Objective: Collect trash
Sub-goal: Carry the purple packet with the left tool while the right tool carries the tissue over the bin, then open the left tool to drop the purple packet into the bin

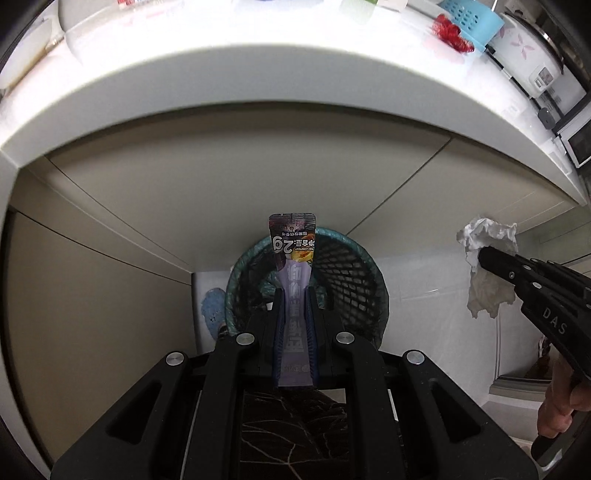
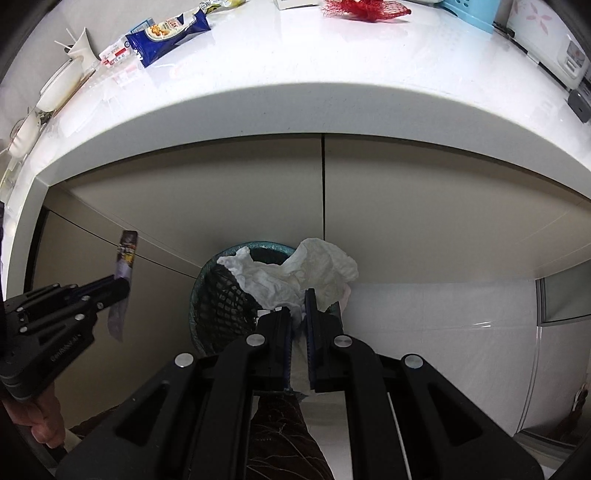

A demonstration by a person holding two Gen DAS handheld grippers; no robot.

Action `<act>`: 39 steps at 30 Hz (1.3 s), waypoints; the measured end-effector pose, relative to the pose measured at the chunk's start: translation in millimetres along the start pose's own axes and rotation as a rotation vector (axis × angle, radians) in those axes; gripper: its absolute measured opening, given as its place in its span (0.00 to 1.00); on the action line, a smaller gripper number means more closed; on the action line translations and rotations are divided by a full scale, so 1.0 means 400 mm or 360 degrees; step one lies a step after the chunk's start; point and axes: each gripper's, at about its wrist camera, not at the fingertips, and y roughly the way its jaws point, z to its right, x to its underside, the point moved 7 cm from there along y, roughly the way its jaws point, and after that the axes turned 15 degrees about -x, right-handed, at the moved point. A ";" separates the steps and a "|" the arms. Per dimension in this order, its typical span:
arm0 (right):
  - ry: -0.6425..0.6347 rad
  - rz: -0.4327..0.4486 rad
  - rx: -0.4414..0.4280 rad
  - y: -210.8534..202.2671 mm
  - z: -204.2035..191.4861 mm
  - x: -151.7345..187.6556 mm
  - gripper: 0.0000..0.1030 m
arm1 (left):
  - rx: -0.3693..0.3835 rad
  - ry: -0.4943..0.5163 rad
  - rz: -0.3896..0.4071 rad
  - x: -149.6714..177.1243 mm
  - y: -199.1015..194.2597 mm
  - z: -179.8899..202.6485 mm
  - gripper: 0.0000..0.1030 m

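Mesh bin [image 1: 332, 273] stands on the floor [image 2: 443, 332] below the counter [image 2: 295, 92].

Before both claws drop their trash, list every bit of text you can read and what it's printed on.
"DAS": side of the right claw.
"2g", "NET CONTENT": upside down on the purple sachet; its Chinese characters are unreadable.
Blue snack packet on the counter: blurred.
Left claw lettering: too small.

The mesh bin [image 1: 332, 280] is partly hidden behind the left gripper [image 1: 294, 295] and its sachet [image 1: 293, 258]; in the right wrist view the crumpled tissue [image 2: 295, 273] covers its far rim. The sachet's small print is unreadable, and the surface [image 2: 332, 81] runs off the top edge
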 end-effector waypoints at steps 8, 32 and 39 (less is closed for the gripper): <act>-0.0014 -0.0003 -0.0018 0.031 -0.002 0.033 0.05 | 0.0038 0.0010 0.0037 -0.001 0.051 0.017 0.10; 0.0075 -0.0086 -0.0075 0.078 0.005 0.062 0.05 | 0.0094 0.0029 0.0089 0.016 0.071 0.031 0.79; 0.0010 -0.0118 -0.0117 0.123 -0.036 0.041 0.05 | 0.0110 -0.0015 0.0111 0.015 0.049 -0.016 0.93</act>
